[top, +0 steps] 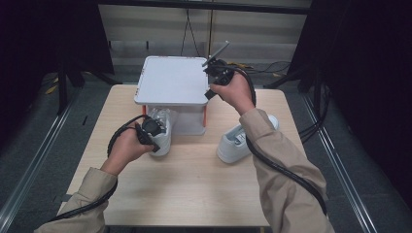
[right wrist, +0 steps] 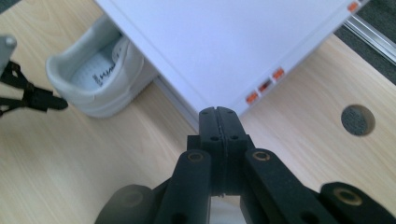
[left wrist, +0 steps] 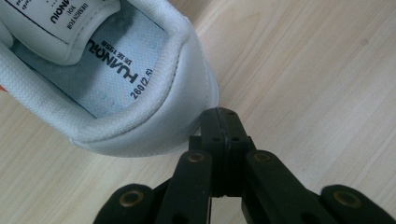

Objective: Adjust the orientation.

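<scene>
Work in hand: a pair of white sneakers and a white storage box (top: 171, 80) on the wooden table (top: 194, 184), both grippers at the box
Left sneaker (top: 160, 130): in front of the box, toe tucked under its front edge, heel toward the person
Right sneaker (top: 240, 141): in front of the box too, off its right corner, well clear of both tools
Handling, my read: light, padded collar soft and squashy, smooth upper likely a bit slick, sole stiffer; nothing fragile here
Where to grip: the heel collar (left wrist: 140, 119) looks best, one jaw inside the opening and one outside on the heel counter
Box lid: flat, rigid, smooth; likely light, best taken at a corner or edge
Left gripper (left wrist: 219, 112): jaws pressed together, empty, tip just beside the left sneaker's heel; touching or not, I cannot tell
Right gripper (right wrist: 218, 111): jaws together, nothing between them, raised over the box's near right corner (right wrist: 233, 100)
Catch: both tools must spread before either can grab anything
</scene>
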Demonstrator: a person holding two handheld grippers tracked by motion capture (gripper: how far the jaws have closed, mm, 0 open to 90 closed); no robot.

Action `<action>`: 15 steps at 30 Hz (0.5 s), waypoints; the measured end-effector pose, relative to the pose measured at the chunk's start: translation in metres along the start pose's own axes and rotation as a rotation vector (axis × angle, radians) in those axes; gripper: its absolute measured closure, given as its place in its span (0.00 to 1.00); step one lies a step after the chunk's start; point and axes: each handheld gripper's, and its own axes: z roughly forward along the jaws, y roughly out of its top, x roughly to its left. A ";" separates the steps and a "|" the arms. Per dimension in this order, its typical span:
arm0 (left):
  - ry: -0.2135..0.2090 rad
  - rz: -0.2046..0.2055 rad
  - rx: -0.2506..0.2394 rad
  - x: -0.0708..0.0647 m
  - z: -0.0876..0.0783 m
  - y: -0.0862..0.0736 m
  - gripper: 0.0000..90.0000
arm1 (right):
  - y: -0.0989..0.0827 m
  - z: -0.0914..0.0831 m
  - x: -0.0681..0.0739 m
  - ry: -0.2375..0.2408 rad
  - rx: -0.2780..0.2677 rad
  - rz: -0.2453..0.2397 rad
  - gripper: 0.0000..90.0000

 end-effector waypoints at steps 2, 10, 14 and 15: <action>-0.006 -0.002 -0.001 0.000 0.000 0.000 1.00 | 0.008 0.005 0.001 -0.001 -0.007 0.011 1.00; -0.013 -0.016 -0.013 0.003 0.001 0.002 1.00 | 0.027 0.041 0.004 0.003 -0.039 0.028 1.00; -0.008 -0.052 -0.056 0.008 0.001 0.005 1.00 | 0.026 0.050 0.002 0.013 -0.066 0.055 1.00; -0.008 -0.052 -0.056 0.008 0.001 0.005 1.00 | 0.026 0.050 0.002 0.013 -0.066 0.055 1.00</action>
